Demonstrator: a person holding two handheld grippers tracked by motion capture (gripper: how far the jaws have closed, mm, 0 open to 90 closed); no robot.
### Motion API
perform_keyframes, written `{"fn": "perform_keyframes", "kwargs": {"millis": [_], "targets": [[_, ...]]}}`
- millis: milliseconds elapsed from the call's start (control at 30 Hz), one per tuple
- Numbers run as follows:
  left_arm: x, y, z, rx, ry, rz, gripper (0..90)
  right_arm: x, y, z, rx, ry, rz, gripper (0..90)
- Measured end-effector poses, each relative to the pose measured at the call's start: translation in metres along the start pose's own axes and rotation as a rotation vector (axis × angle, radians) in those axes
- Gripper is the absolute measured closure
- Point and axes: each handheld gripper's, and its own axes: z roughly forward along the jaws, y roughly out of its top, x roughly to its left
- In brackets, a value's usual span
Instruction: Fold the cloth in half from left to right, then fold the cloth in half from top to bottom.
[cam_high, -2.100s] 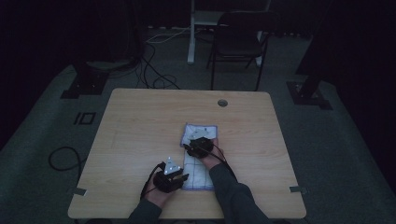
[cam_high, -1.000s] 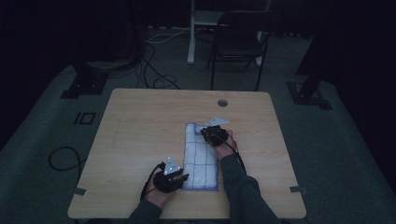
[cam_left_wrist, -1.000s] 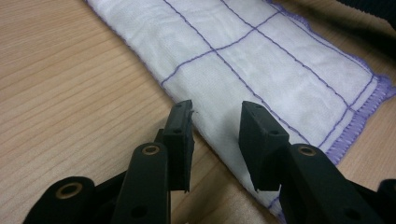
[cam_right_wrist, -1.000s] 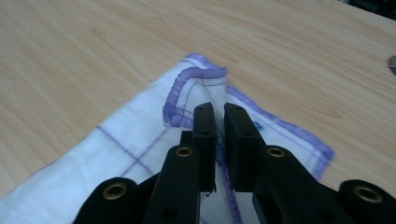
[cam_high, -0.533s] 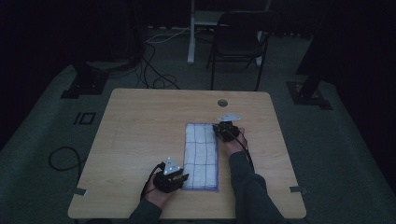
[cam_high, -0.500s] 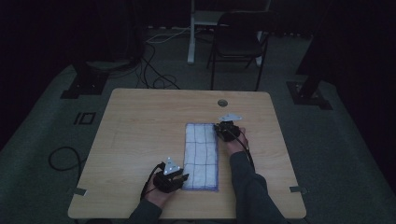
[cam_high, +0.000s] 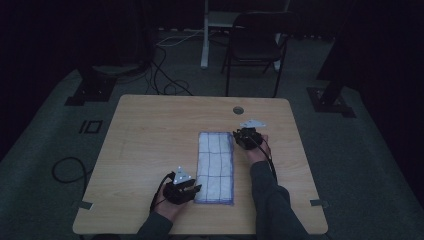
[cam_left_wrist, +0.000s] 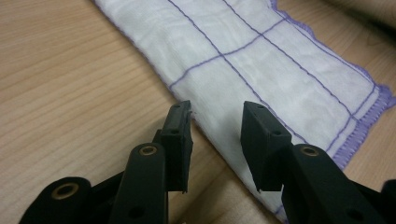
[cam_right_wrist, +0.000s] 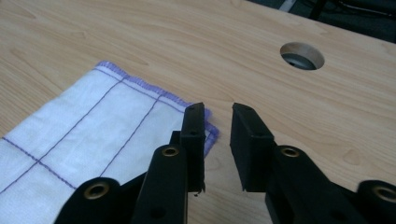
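A white cloth (cam_high: 215, 167) with thin purple grid lines and a purple stitched hem lies flat on the light wooden table (cam_high: 150, 135), folded into a long strip that runs from the near edge toward the far side, a little right of the table's middle. Your left gripper (cam_high: 183, 190) sits at the cloth's near left corner, close to the table's near edge. In the left gripper view its jaws are spread, with the cloth's long folded edge passing between them; the pads do not press on the fabric. Your right gripper (cam_high: 246, 137) is at the cloth's far right corner. Its jaws have just been opening, and in the right gripper view they stand apart over the bare wood just beside the hemmed corner, with nothing between them; the left-hand jaw in that view overlaps the corner's hem. A round cable hole (cam_right_wrist: 302, 55) in the tabletop lies beyond the right gripper, toward the far edge. A dark folding chair (cam_high: 260, 45) stands on the floor past the far side of the table.
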Motion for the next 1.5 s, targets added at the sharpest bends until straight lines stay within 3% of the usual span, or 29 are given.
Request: {"fn": "perform_keyframes", "kwargs": {"millis": [433,800,1267,1500], "targets": [[0.021,0.025,-0.005,-0.045,0.045,-0.004,62.5,-0.001,0.001,-0.002,-0.009,0.037,0.006,64.9],[0.042,0.044,-0.005,-0.063,0.091,-0.006,61.2,0.002,0.001,-0.001,0.000,0.051,0.004,62.7],[0.078,0.071,0.016,-0.100,0.152,-0.043,58.8,0.010,0.003,0.009,0.024,0.062,-0.003,60.4],[0.088,0.081,0.028,-0.087,0.171,-0.043,58.2,0.013,0.003,0.016,0.046,0.052,0.004,67.0]]}}
